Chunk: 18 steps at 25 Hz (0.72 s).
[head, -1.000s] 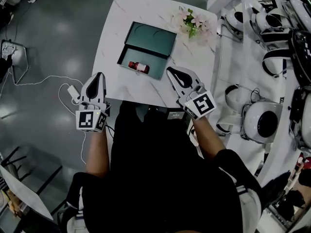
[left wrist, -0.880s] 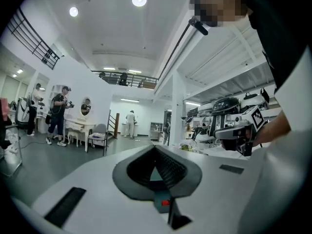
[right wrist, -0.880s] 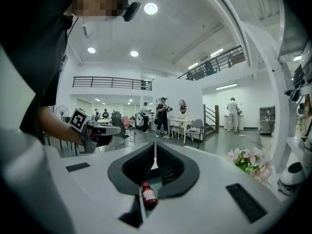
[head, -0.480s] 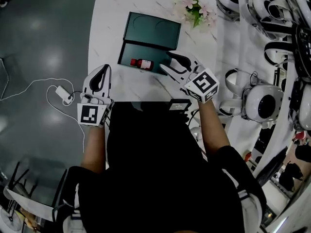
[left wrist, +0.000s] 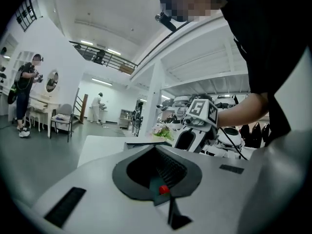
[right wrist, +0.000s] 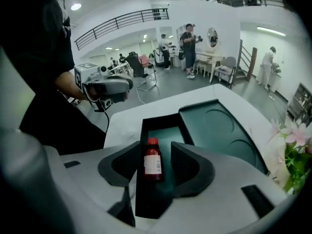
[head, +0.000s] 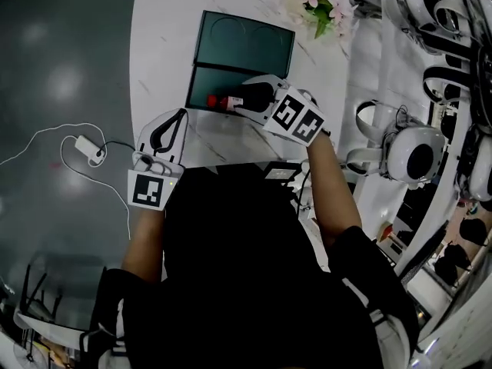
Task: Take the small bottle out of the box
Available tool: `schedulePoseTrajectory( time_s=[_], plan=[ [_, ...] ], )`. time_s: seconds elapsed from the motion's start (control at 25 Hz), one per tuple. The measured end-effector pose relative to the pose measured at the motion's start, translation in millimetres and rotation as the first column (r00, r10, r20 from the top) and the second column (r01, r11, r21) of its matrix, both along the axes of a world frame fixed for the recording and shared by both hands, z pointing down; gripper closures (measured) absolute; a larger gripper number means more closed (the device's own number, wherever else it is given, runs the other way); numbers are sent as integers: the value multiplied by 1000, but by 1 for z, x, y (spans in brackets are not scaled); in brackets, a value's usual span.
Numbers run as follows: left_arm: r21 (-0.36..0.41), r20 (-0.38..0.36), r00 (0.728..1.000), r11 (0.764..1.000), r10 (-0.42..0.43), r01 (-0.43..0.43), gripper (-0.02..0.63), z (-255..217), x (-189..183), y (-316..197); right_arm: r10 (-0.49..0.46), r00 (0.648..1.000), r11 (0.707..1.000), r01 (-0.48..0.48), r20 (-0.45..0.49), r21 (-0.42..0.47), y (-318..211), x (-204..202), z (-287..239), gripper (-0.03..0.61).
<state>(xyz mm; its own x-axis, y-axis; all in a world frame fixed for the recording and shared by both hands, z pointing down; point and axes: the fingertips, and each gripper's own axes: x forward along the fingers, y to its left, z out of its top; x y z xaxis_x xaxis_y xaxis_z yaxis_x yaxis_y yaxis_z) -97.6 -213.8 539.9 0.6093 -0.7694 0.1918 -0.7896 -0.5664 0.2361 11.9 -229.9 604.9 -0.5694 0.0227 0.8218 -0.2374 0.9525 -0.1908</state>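
In the open box's [head: 201, 91] tray, now straddling the lying small bottle [right wrist: 152, 161] with the right gripper's [head: 234, 102] opening jaws, not pressing; a second ago hovering shut at the table [head: 154, 52] edge. Keeping the left gripper [head: 181, 114] pressed together, empty.

Red bottle [right wrist: 152, 163], dark-green box [right wrist: 166, 132], white marbled table [head: 163, 52].

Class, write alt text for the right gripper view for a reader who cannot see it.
A small red bottle lies in an open dark-green box on a white table, untouched between the opening jaws of the right tool.
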Motion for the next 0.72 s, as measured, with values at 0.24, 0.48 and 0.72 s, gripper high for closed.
schedulePoseTrajectory(
  time_s=[0.24, 0.48, 0.72],
  plan=[
    [-28, -25, 999, 999, 32, -33, 600, 12, 0, 2, -57, 990, 994, 44, -130, -101, 11, 1, 43, 367],
    [-48, -15, 998, 997, 61, -62, 600, 23, -5, 8, -104, 974, 988, 77, -203, -134, 19, 5, 64, 359],
    [-58, -25, 998, 997, 50, -51, 600, 26, -12, 11, -128, 961, 985, 95, -245, -142, 22, 2, 73, 360]
  ],
)
